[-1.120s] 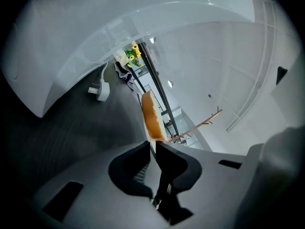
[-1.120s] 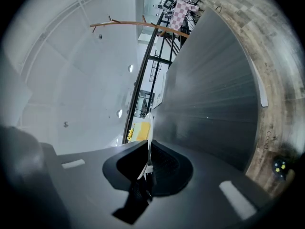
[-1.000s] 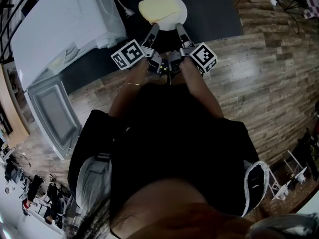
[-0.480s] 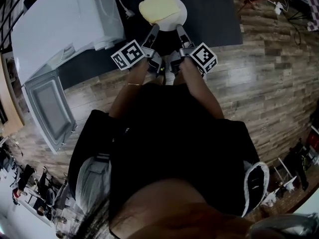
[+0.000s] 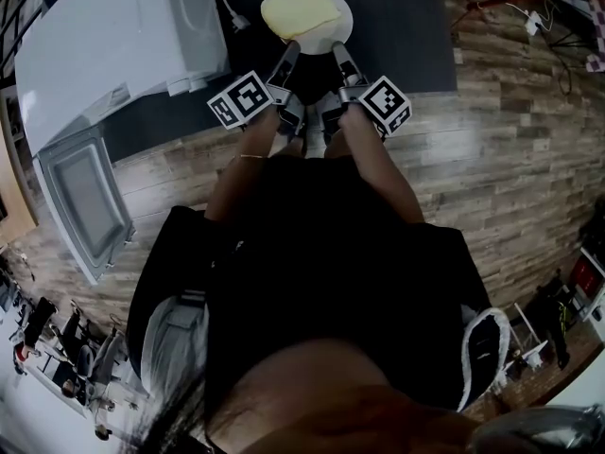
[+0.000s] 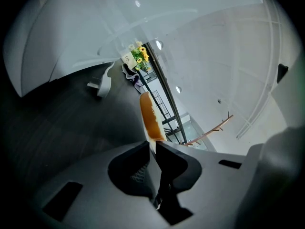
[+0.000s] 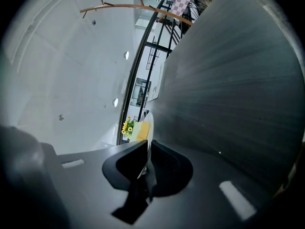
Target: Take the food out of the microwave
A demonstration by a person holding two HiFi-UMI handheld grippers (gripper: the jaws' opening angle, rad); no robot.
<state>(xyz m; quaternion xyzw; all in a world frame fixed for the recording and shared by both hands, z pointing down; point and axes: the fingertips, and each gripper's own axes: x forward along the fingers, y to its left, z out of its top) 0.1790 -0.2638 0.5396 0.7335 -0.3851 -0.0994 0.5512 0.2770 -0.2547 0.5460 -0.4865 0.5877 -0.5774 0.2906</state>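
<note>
Slightly further out over the dark worktop [image 5: 406, 26] than before, beside the microwave [image 5: 113, 45], the plate [image 5: 342, 22] of yellow food [image 5: 301, 8] is pinched at its near rim by left tongs [image 5: 286, 53] and right tongs [image 5: 337, 55], so I would keep both level and lower together

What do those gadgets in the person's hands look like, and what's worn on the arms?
The left gripper and right gripper are grey, each with two slim jaws and a white cube printed with black square markers. Arms are bare below a black top; a thin bracelet circles the left wrist.
</note>
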